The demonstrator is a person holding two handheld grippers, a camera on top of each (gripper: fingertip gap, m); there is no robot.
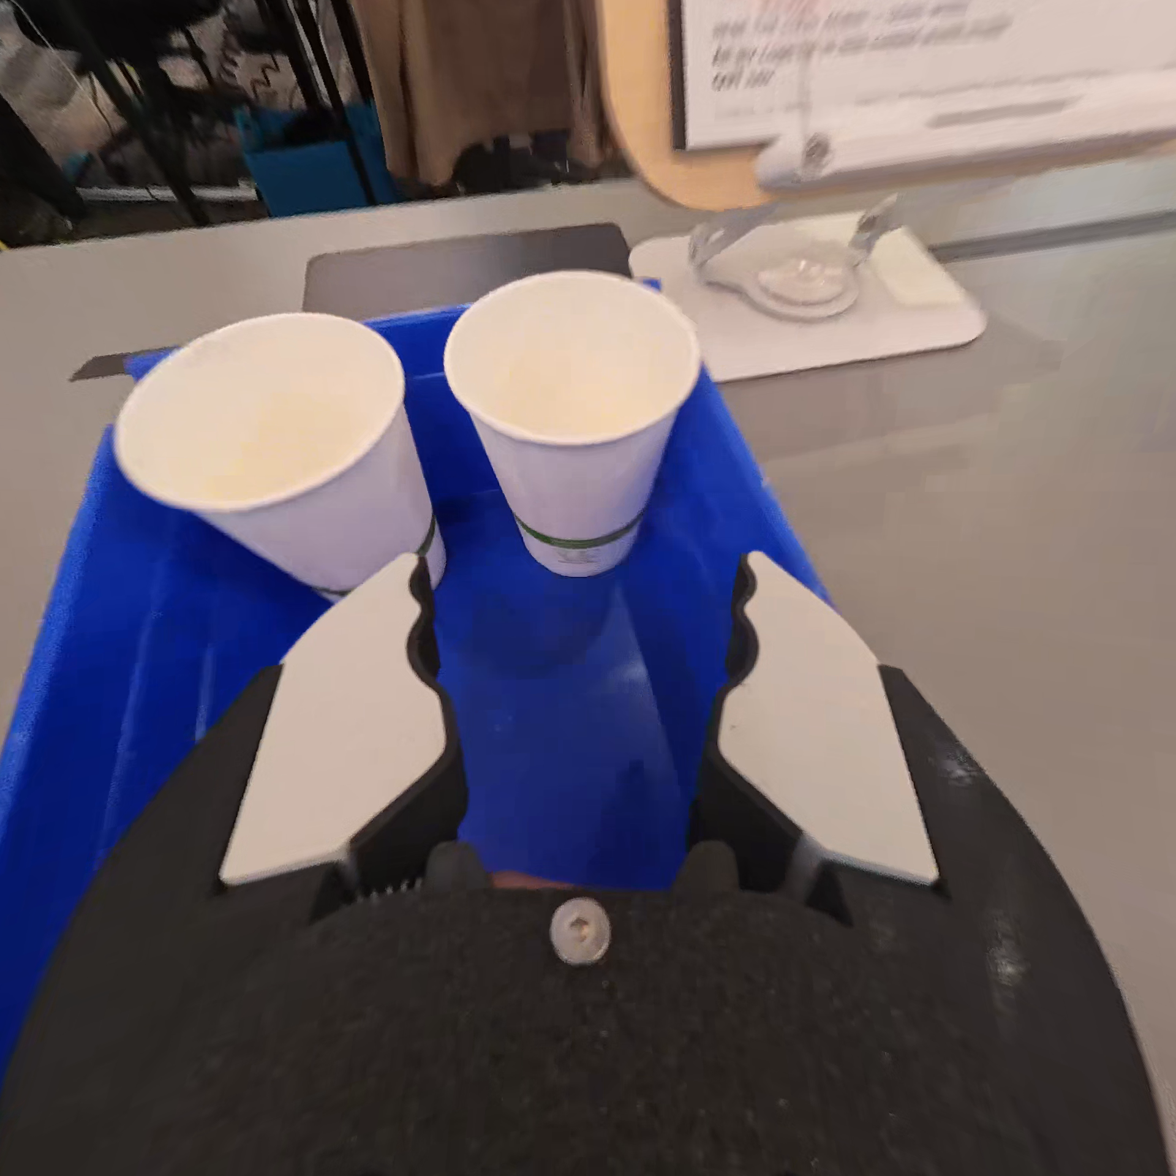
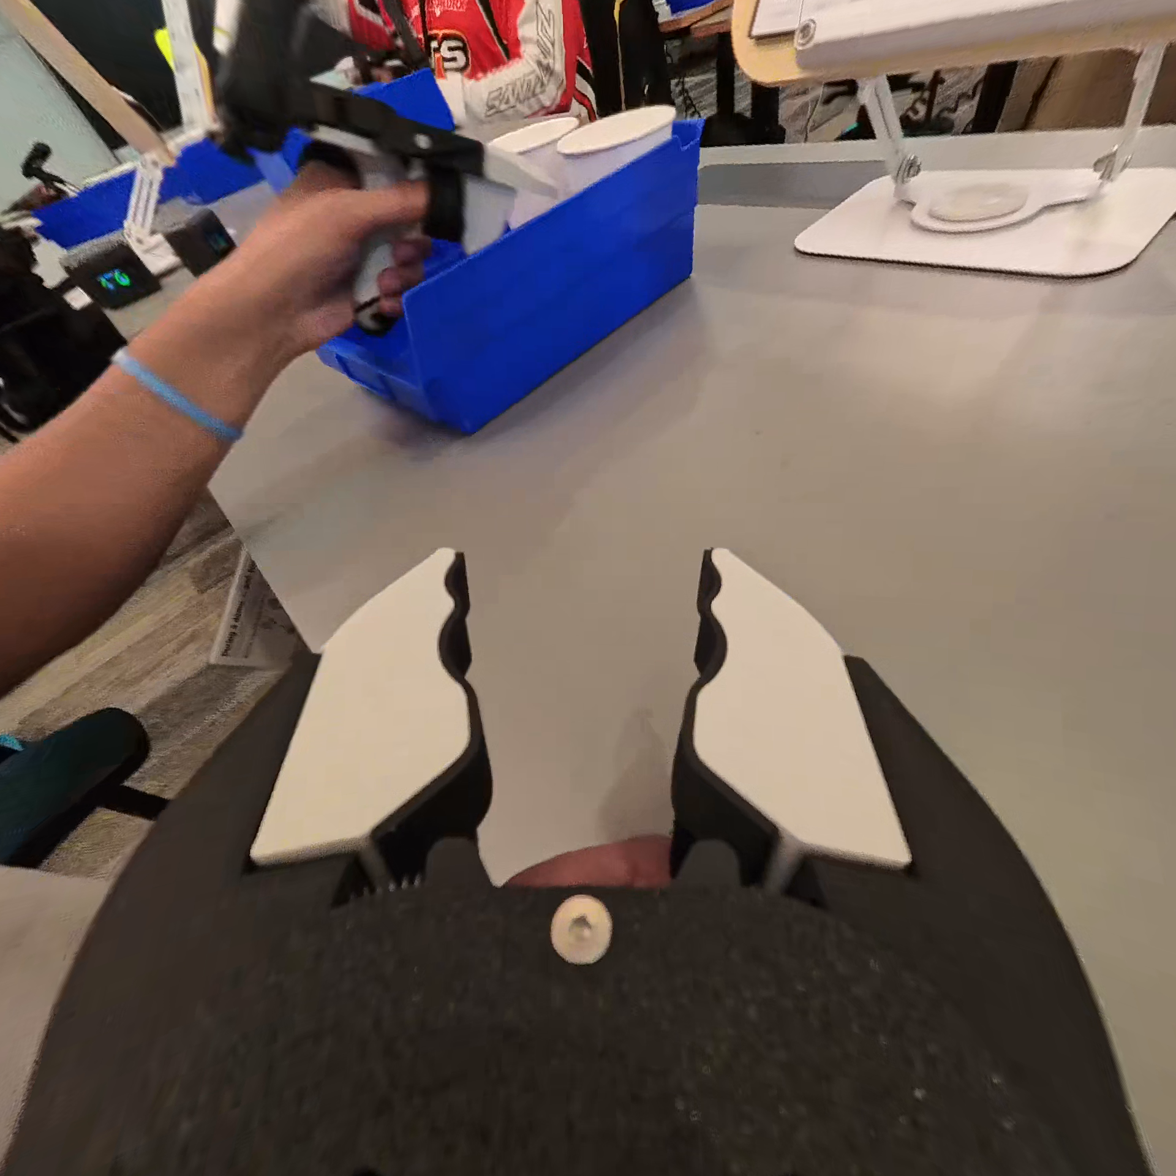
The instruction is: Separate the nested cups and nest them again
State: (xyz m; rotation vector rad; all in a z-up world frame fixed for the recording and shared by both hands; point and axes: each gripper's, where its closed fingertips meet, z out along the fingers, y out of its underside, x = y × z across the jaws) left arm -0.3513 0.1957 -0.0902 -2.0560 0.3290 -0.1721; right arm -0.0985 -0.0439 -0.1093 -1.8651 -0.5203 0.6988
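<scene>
Two white paper cups stand apart in a blue bin (image 1: 732, 458). The left cup (image 1: 273, 445) leans left; the right cup (image 1: 573, 420) stands upright at the far end. My left gripper (image 1: 582, 560) is open and empty, inside the bin just short of the cups, its left fingertip in front of the left cup's base. In the right wrist view the bin (image 2: 547, 299) sits far left with both cups (image 2: 604, 146) showing over its rim, and the left gripper (image 2: 509, 172) reaches in, held by a hand. My right gripper (image 2: 582, 560) is open and empty over the grey table.
A white stand (image 1: 814, 299) with a tilted board sits on the grey table (image 1: 954, 573) right of the bin; it also shows in the right wrist view (image 2: 993, 223). A dark mat (image 1: 464, 261) lies behind the bin. The person's forearm (image 2: 127, 458) crosses the left side.
</scene>
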